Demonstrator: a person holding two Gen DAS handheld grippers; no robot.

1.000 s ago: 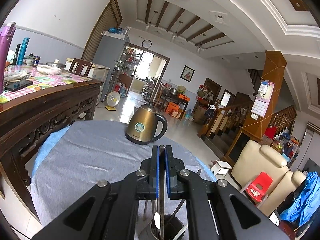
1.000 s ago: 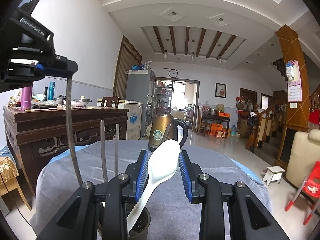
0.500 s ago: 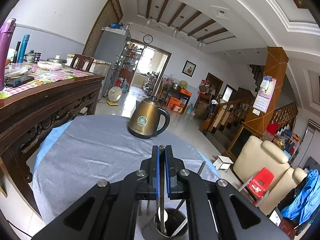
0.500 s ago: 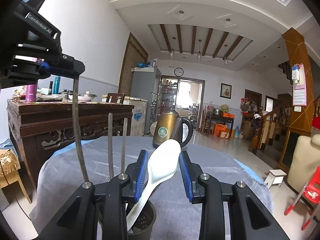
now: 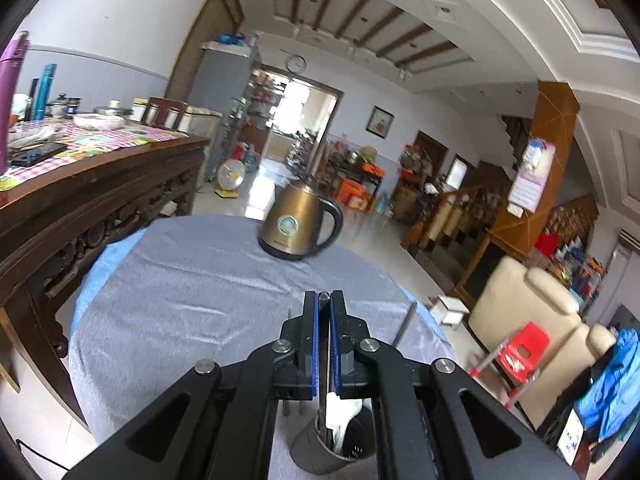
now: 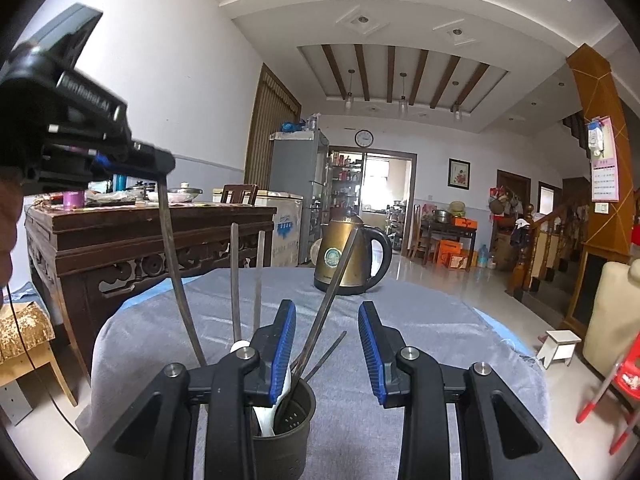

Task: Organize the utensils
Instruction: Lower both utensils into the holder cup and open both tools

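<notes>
On the left gripper (image 6: pixel 132 162), seen from the right wrist view, we can half-read blurred white lettering, something like "GenRobot.AI". The kettle (image 5: pixel 298 226) carries a round teal label whose words we cannot make out.

Our left gripper (image 5: pixel 324 300) is pinched narrow on the top of a thin metal utensil (image 6: pixel 178 276), whose shaft runs down into the dark utensil holder (image 6: pixel 282 436) on the grey-clothed table (image 5: pixel 192 288). Our right gripper (image 6: pixel 327 354) stands wide, holding nothing, just above and beside the holder, with its left pad close to the white spoon (image 6: pixel 266 420) lying inside the holder.

The right wrist view shows the metal handles fanning up out of the holder and the whole length of the held utensil. The left wrist view shows only the holder (image 5: pixel 332 444) below its pads, with the white spoon (image 5: pixel 338 416) inside, and one handle (image 5: pixel 404 326) leaning out to the right.
</notes>
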